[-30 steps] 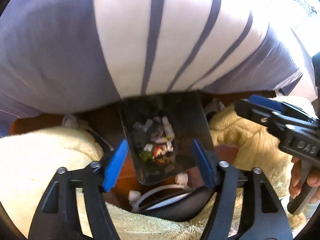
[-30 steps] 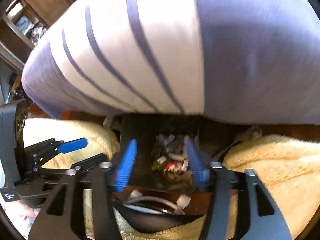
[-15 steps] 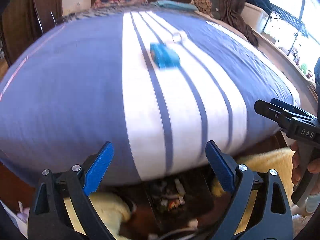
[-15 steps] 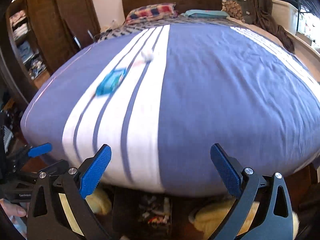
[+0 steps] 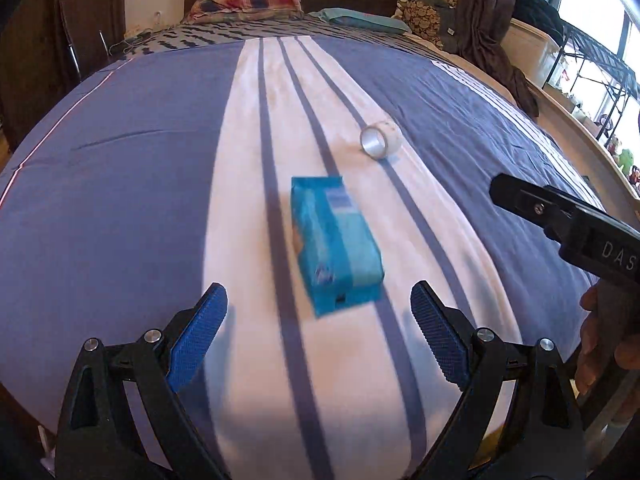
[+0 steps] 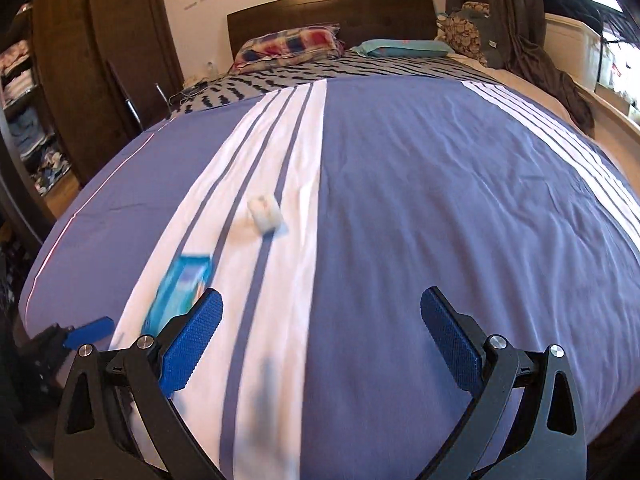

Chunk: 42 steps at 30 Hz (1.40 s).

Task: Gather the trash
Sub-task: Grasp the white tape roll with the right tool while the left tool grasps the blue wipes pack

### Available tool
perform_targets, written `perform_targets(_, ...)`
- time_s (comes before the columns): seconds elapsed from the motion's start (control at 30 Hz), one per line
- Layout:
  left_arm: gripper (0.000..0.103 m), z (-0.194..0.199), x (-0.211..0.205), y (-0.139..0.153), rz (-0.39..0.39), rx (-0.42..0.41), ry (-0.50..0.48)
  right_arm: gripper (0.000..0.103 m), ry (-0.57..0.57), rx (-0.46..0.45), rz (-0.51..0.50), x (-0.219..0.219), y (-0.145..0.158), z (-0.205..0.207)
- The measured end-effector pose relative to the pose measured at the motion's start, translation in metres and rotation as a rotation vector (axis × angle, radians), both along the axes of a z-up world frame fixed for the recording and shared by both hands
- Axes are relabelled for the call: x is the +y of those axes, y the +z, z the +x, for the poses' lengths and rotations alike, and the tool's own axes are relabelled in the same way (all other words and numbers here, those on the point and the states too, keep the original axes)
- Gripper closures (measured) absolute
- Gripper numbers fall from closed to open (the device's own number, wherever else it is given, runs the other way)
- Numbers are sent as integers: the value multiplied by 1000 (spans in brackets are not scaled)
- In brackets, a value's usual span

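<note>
Left hand-held gripper (image 5: 320,336) jaws wide apart, empty; right hand-held gripper (image 6: 322,338) same, empty.

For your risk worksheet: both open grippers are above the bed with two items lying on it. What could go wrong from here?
1. The tape roll lies on its curved side; a nudge could roll it away across the bed.
2. The blue pack is wide and soft; the left gripper may slip off or crush it.
3. The right gripper is close beside the left; reaching together, they might collide.

Both wrist views near the foot, angled down along the striped bed (image 5: 120,200), sharing blue box (image 5: 334,240)
</note>
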<state>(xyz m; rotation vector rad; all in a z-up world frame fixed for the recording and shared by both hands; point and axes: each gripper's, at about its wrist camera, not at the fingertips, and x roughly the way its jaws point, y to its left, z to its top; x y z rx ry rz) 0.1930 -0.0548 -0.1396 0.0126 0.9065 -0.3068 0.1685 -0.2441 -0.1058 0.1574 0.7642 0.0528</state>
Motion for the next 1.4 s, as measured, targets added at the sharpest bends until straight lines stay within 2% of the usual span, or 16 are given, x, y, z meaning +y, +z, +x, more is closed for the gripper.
perform_targets(0.1, 16, 14, -6, -7, 2, 15, 6, 4, 9, 3, -10, 5, 0, 23)
perform_targets(0.2, 31, 27, -9, -12, 14, 24, 3, 4, 16, 12, -18, 10, -3, 39)
perform_targets(0.27, 46, 33, -8, -12, 28, 19, 8, 4, 24, 20, -23, 13, -6, 51)
perform_targets(0.33, 55, 42, -4, -12, 34, 17, 17, 4, 33, 31, -25, 17, -11, 63)
perform_targets(0.5, 57, 63, 8, -11, 46, 8, 31, 8, 66, 70, -9, 28, -24, 90)
perform_targets(0.6, 59, 69, 12, -12, 48, 4, 29, 16, 81, 98, -2, 35, -32, 104)
perform_targets(0.67, 59, 70, 14, -11, 43, 4, 25, 28, 94, 114, 4, 39, -35, 111)
perform_targets(0.7, 59, 69, 14, -11, 43, 3, 24, 31, 103, 118, 6, 41, -36, 115)
perform_targets(0.8, 60, 67, 14, -10, 38, 2, 21, 52, 114, 118, -5, 46, -36, 118)
perform_targets(0.87, 60, 63, 14, -8, 27, 1, 17, 70, 118, 110, -6, 48, -35, 115)
perform_targets(0.93, 61, 56, 13, -3, 27, -12, 5, 76, 128, 107, 16, 48, -31, 108)
perform_targets(1.13, 61, 20, 12, 20, 8, -63, -17, 76, 132, 50, -2, 45, -8, 60)
perform_targets(1.4, 61, -46, 15, 43, -32, -104, -32, 76, 139, -57, -19, 40, 33, -34)
